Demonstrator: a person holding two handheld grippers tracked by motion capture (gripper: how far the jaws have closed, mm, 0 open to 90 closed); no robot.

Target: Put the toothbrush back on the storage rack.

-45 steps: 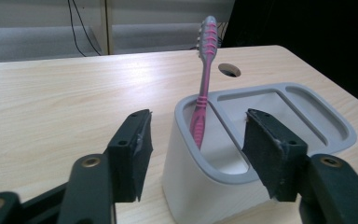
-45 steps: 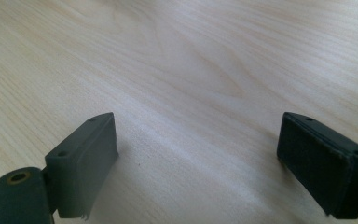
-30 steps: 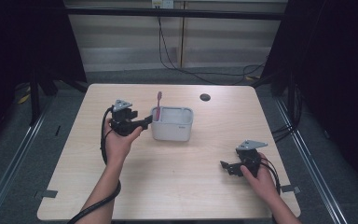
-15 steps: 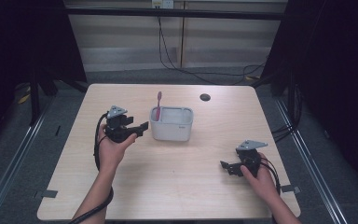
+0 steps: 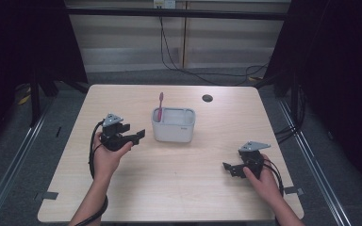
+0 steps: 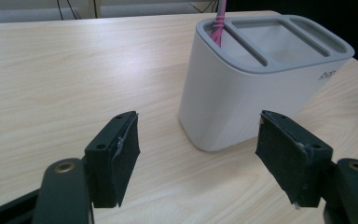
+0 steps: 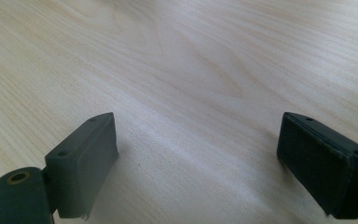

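Where dark curtains close round, the table (image 5: 169, 188) — pale wood.

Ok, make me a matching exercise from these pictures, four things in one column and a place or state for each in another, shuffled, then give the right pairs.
Things:
1. toothbrush
2. holder
3. left gripper
4. right gripper

Places or states:
A. open, low at the table's near right
B. upright in the end slot
C. white, at mid-table
D. open, just left of the holder

Pairs: 1-B, 2-C, 3-D, 4-A
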